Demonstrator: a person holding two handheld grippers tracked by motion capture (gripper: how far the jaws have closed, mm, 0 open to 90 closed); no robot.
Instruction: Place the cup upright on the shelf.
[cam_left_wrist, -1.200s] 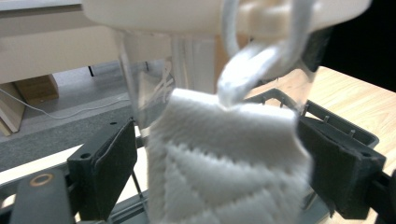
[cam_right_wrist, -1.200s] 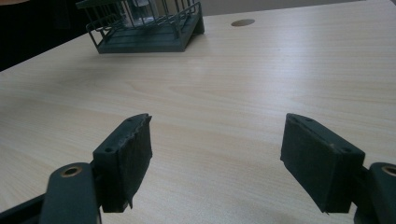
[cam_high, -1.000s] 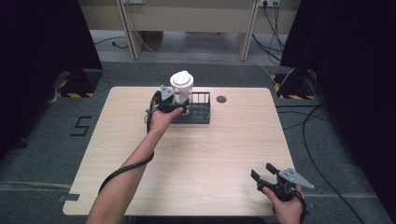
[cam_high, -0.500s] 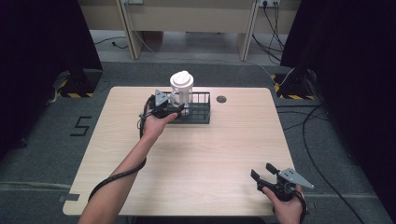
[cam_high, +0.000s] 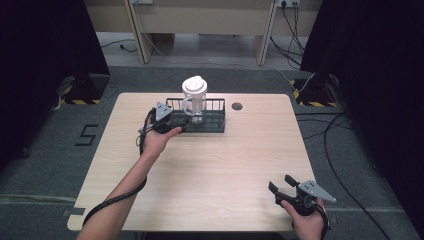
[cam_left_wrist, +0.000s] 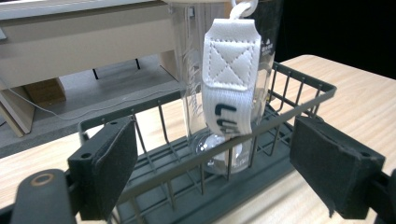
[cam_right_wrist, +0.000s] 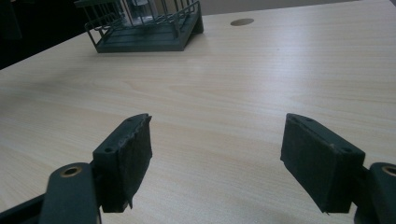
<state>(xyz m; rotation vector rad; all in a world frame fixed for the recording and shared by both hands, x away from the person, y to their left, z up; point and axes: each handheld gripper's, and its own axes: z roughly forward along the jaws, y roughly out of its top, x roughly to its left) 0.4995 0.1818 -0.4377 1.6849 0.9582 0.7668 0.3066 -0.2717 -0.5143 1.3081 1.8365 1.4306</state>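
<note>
**Both grippers spread wide, bottle standing in the wire basket**

Fingers of the left gripper (cam_left_wrist: 212, 179) stand wide apart with nothing between their black pads, seen plainly in the left gripper view: one pad (cam_left_wrist: 112, 170) sits low at the left, the other (cam_left_wrist: 334, 170) low at the right, and the near rail of the dark wire basket (cam_left_wrist: 261, 123) runs across the gap between them. Whether either pad touches the wire cannot be told. In the high view this left gripper (cam_high: 167, 122) sits at the basket's left near corner, held by the person's left hand (cam_high: 157, 140), the forearm coming up from the bottom edge.

Inside the wire basket (cam_high: 212, 122) stands a clear bottle (cam_high: 194, 102), upright, with a white lid (cam_high: 194, 85) on top. In the left gripper view the bottle (cam_left_wrist: 222, 154) rests on the basket floor, and a white fabric strap (cam_left_wrist: 231, 74) with dark lettering hangs down its front.

Over at the table's near right corner, the right gripper (cam_high: 285, 186) is also released, its jaws parted and holding nothing. It lies well apart from the basket. The right gripper view looks over bare light wood table (cam_right_wrist: 261, 84) between its two pads, with the basket (cam_right_wrist: 144, 28) far off at the top left and a round hole (cam_right_wrist: 242, 21) in the tabletop beside it.
</note>
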